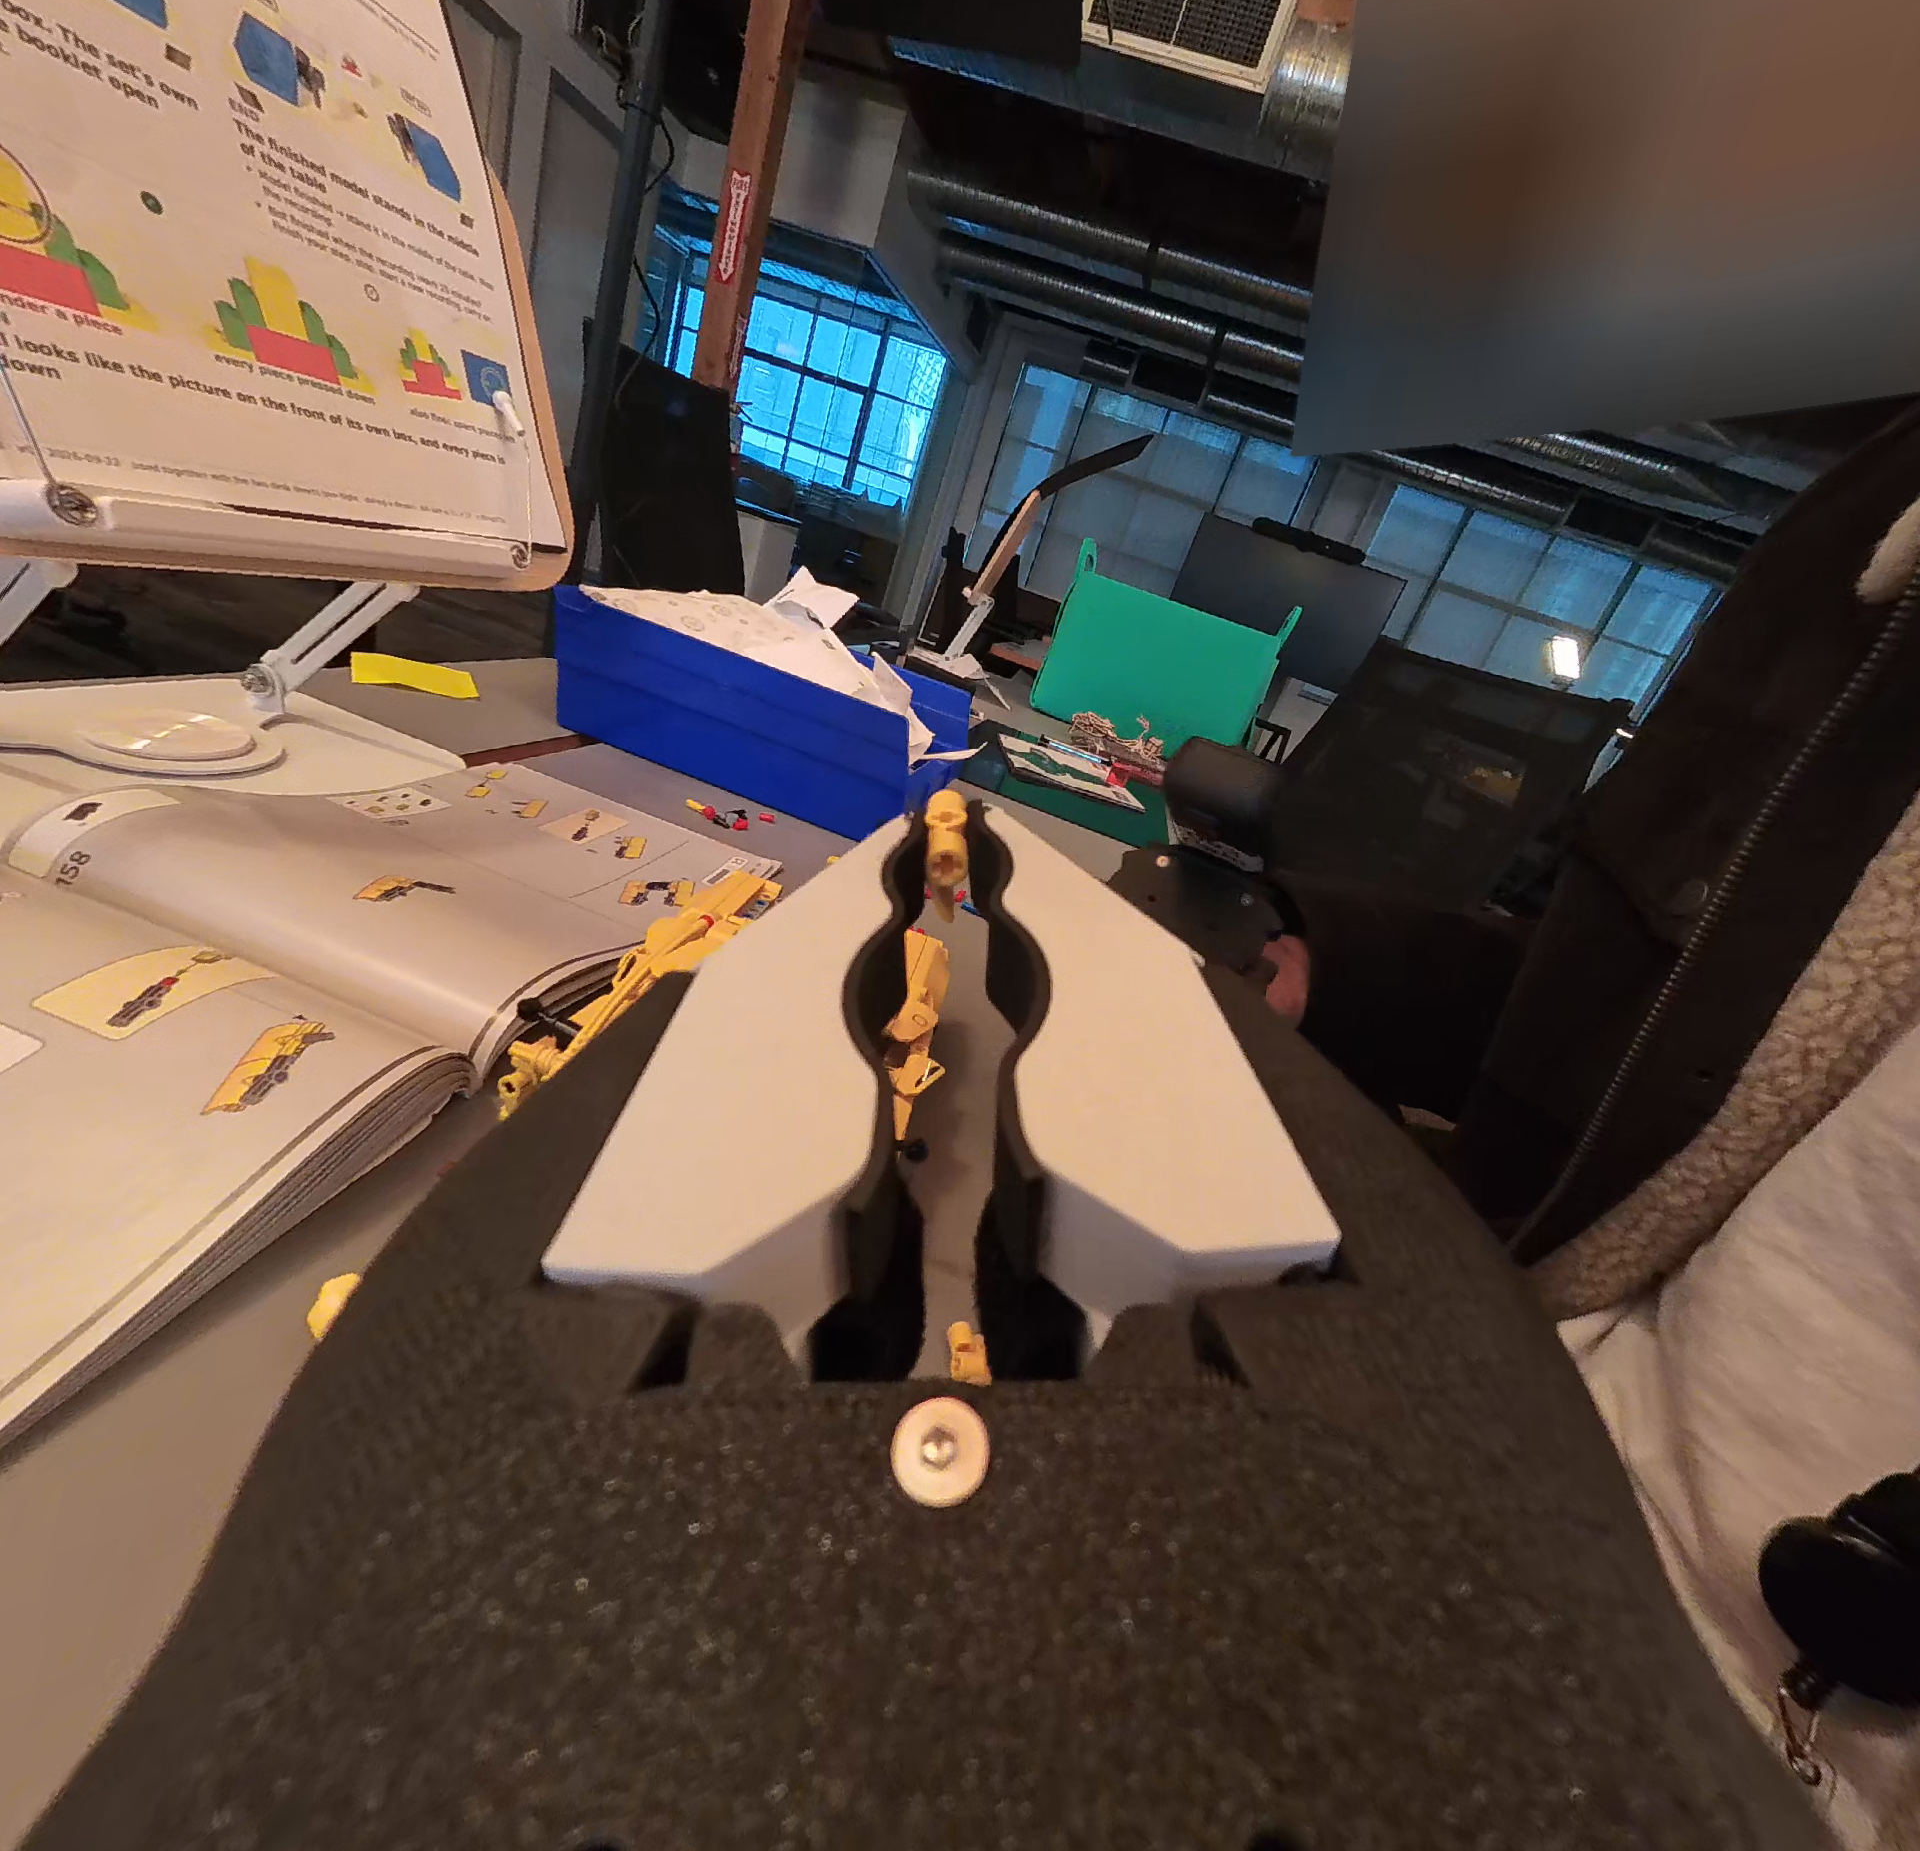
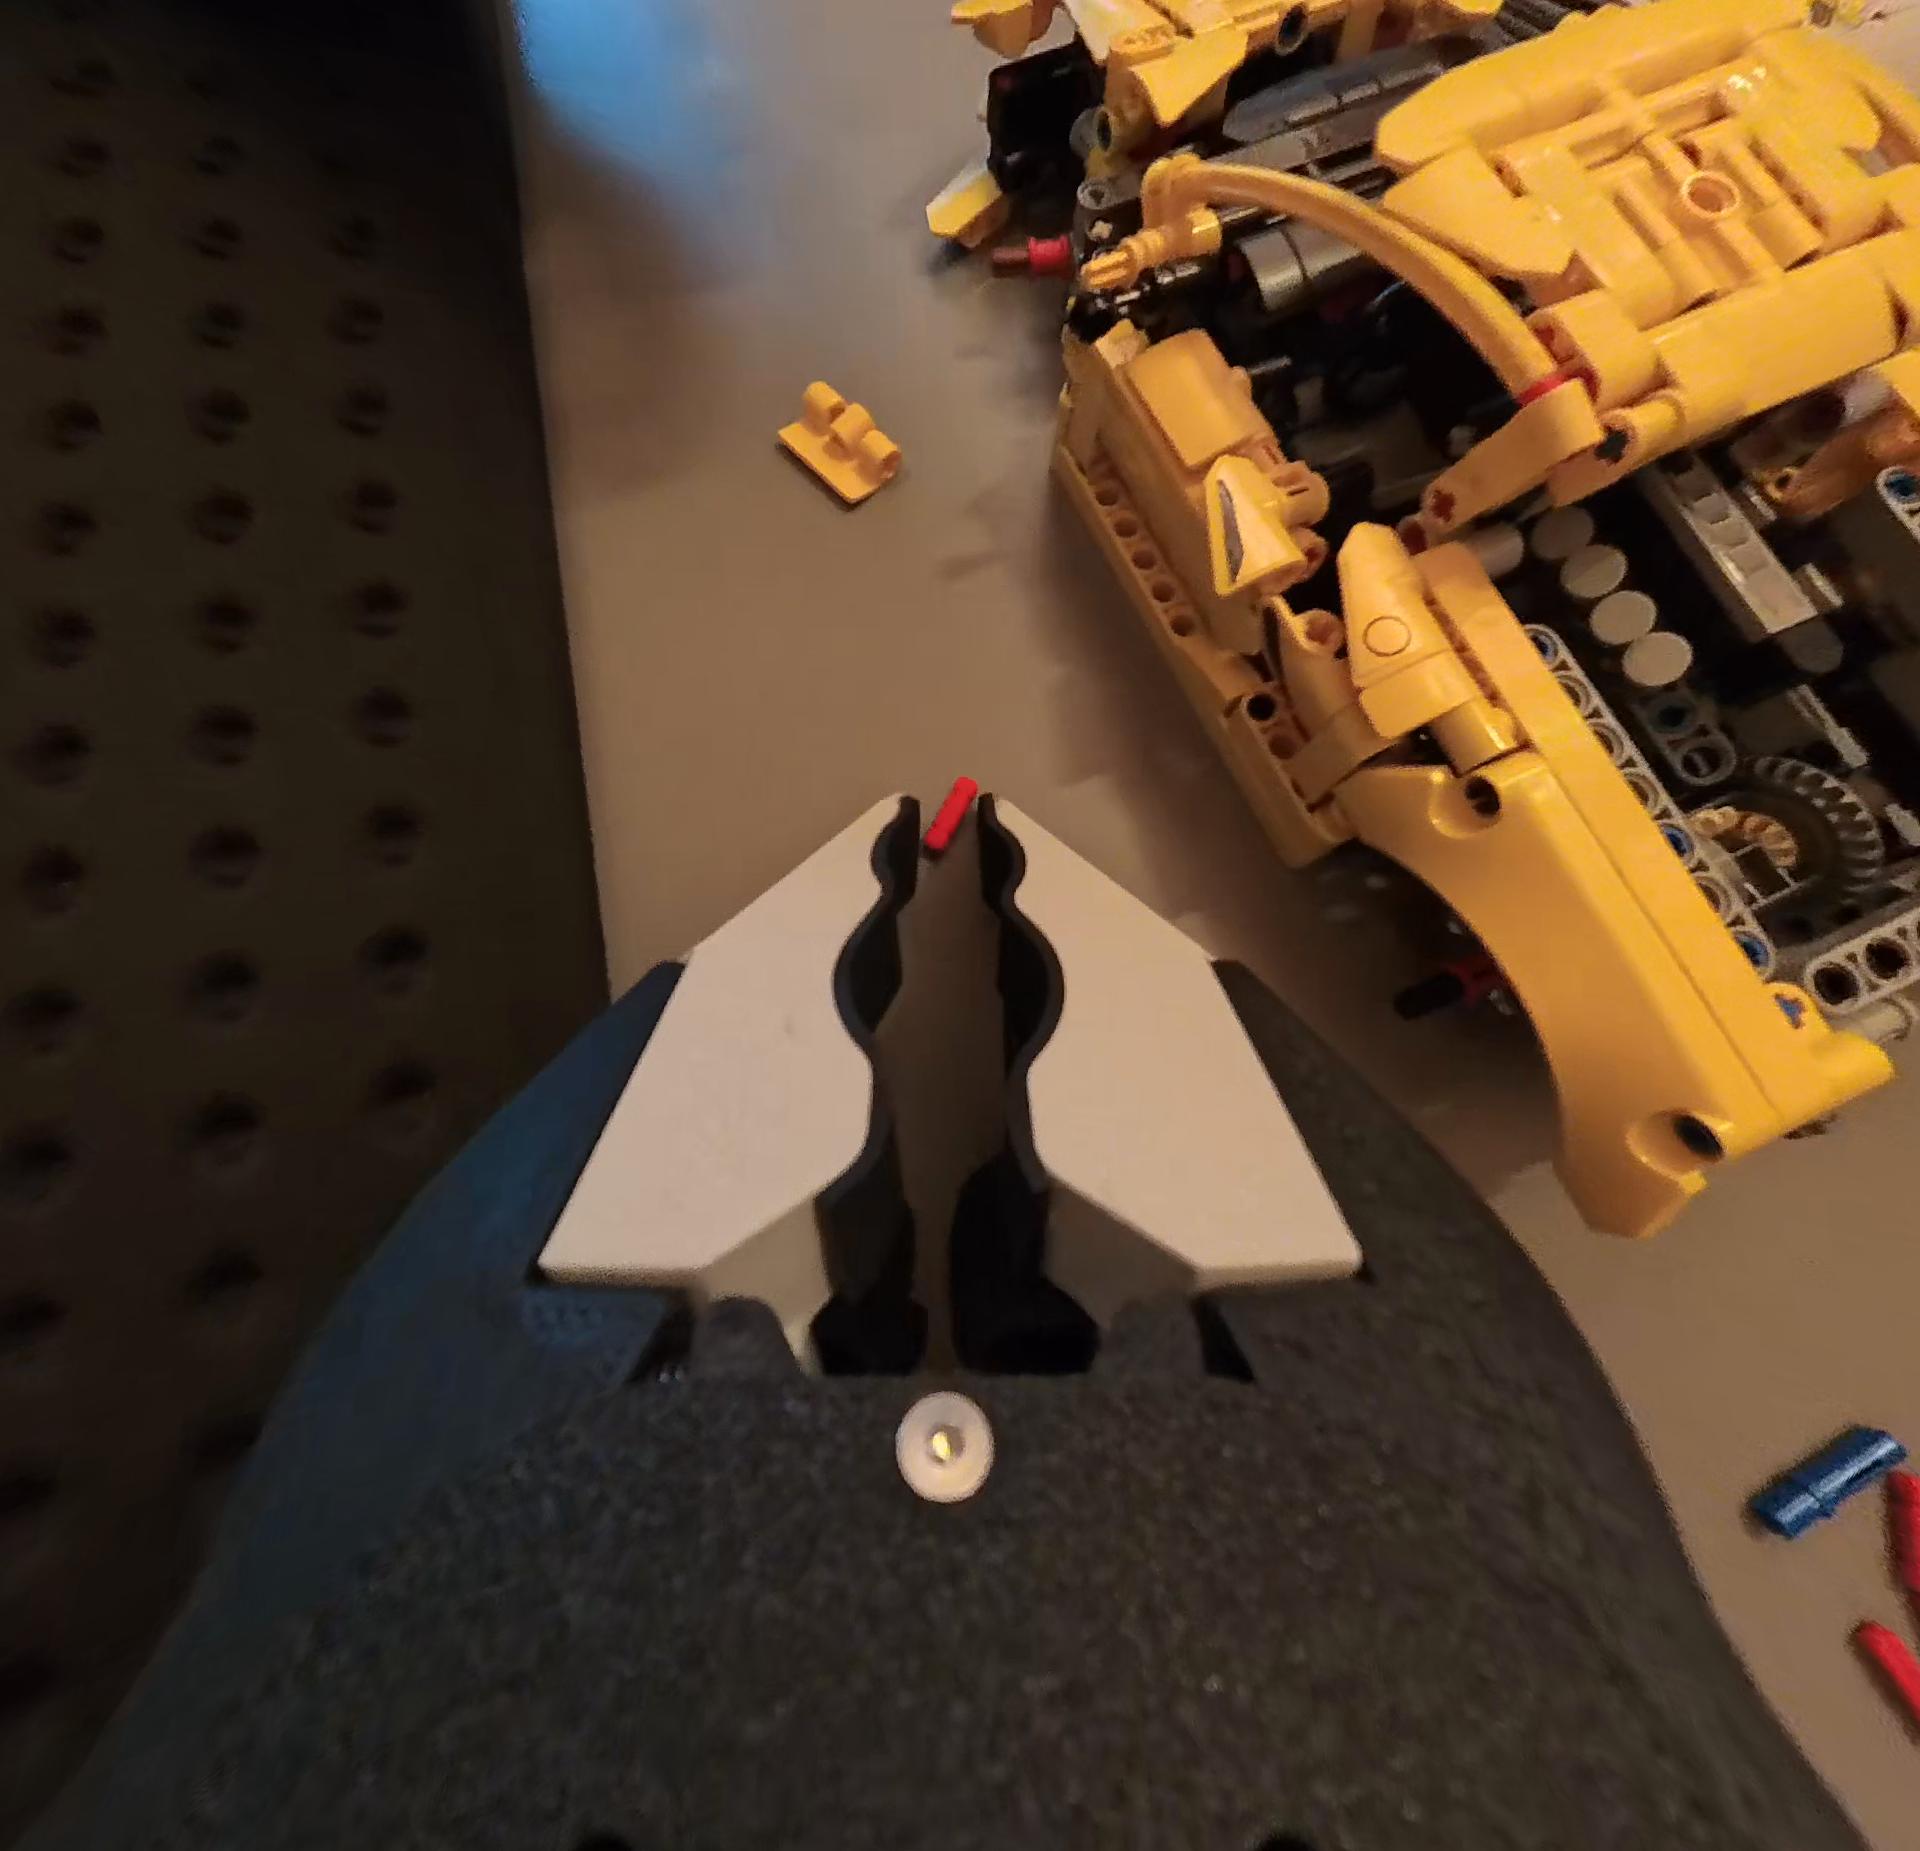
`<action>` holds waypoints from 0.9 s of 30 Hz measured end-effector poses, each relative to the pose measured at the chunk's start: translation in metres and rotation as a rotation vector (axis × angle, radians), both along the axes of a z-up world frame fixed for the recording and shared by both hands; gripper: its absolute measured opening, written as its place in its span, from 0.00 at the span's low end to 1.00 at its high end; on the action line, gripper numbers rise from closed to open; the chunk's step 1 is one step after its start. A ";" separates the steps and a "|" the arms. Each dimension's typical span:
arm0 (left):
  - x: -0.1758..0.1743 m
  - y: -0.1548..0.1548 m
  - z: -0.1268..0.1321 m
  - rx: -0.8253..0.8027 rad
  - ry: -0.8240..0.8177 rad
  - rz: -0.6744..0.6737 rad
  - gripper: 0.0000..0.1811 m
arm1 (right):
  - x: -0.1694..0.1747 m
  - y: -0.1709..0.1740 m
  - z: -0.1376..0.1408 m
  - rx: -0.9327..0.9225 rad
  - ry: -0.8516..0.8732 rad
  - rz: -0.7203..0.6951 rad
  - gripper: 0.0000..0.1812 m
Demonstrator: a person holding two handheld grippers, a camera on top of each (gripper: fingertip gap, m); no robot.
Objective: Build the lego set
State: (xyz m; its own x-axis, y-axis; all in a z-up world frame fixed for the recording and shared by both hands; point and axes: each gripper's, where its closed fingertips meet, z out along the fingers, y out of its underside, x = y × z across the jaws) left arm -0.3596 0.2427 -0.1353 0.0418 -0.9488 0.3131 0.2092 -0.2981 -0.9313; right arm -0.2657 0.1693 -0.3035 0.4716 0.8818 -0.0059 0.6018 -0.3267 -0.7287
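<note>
The left gripper point(image 1: 948, 840) is raised off the tabletop point(image 1: 125, 1552) with a small yellow connector piece point(image 1: 948, 851) pinched at the very tips of its jaws, which are closed down to a narrow slit around it. The piece stands roughly upright, poking out past the tips. Behind it lie the open instruction booklet point(image 1: 312, 970) on the left, a blue bin point(image 1: 727, 721) stuffed with paper farther off, and a few tiny red and yellow bits scattered near the bin.

The right gripper point(image 2: 948, 825) points down at the tabletop, its jaws likewise drawn close, with a short red pin point(image 2: 951, 812) between the tips. I judge the pin is held rather than lying loose below, though the view does not settle it. To the right of it sits the big yellow model point(image 2: 1455, 554), a half-built vehicle with a curved yellow hose point(image 2: 1351, 232), black and grey inner framing and a wheel arch at the near end. A lone yellow hinge-like part point(image 2: 842, 442) lies on the tabletop to the left of the model, and blue and red pins lie near the right edge.

This looks like a small sub-assembly step: the pin going into the connector before the pair joins the model. The next move would call for bringing both grippers together, lining the pin's axis with a hole in the connector, and pushing straight without letting either tiny part twist in its grip.
</note>
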 end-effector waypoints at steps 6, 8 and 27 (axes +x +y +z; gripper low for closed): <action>0.002 -0.002 -0.002 0.014 0.018 -0.003 0.04 | 0.002 0.003 -0.001 0.130 -0.050 -0.014 0.03; 0.003 -0.004 -0.002 0.005 0.016 -0.019 0.04 | 0.005 0.004 0.000 0.232 -0.114 -0.025 0.03; 0.019 -0.058 -0.011 0.058 0.061 -0.297 0.04 | -0.070 0.017 0.143 0.221 0.145 0.203 0.02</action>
State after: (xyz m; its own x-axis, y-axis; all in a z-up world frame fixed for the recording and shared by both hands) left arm -0.3402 0.1843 -0.1465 -0.2225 -0.9385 0.2639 0.0637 -0.2841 -0.9567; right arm -0.3357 0.1863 -0.1608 0.2940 0.9452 0.1422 0.5229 -0.0346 -0.8517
